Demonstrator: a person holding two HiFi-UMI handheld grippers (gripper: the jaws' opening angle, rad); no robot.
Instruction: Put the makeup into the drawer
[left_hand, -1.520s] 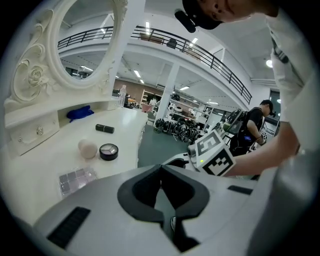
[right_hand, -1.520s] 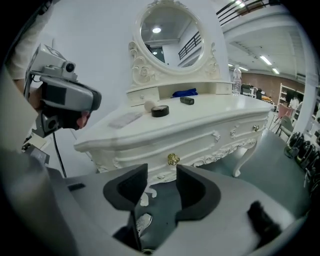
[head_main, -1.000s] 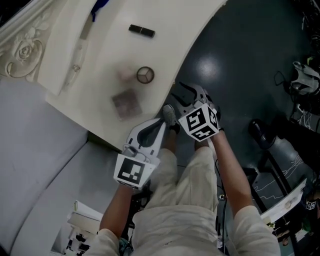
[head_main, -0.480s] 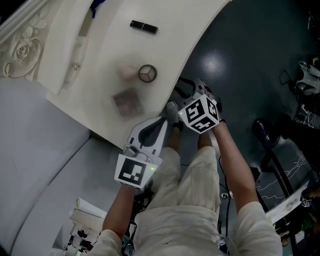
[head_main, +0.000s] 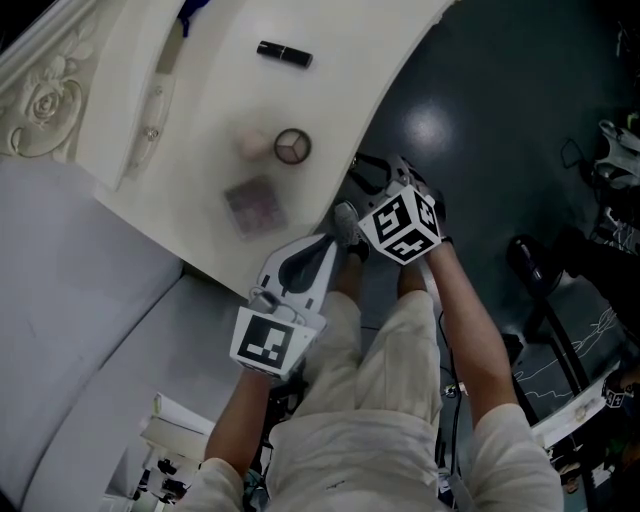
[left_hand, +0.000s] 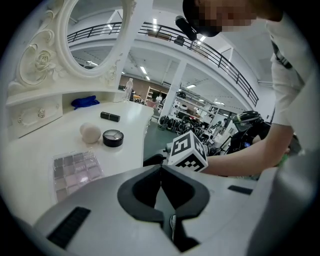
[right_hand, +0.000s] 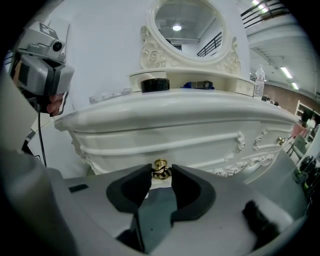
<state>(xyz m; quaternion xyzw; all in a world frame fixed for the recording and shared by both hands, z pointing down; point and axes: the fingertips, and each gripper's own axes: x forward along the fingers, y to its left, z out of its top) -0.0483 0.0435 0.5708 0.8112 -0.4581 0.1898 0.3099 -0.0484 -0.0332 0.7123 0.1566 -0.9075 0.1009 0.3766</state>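
right hand-held gripper (right_hand: 161, 176) just closed onto the knob (right_hand: 160, 166) under the bench (head_main: 330, 90) front edge, left hand-held gripper (left_hand: 161, 170) pinched closed, empty, palette (head_main: 255, 205), compact (head_main: 292, 146), sponge (head_main: 252, 141) up top

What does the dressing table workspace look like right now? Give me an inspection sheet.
Surface: white dressing table top; drawer front closed.
Job's things: eyeshadow palette, round compact, sponge and black lipstick tube, all on top.
Clutter: blue item at the back.
Grippers: left tool shut, empty; right tool has just been closing onto the gold drawer knob, pads touching it.
Cables: thin cable on the floor.
Surroundings: oval mirror, dark floor.
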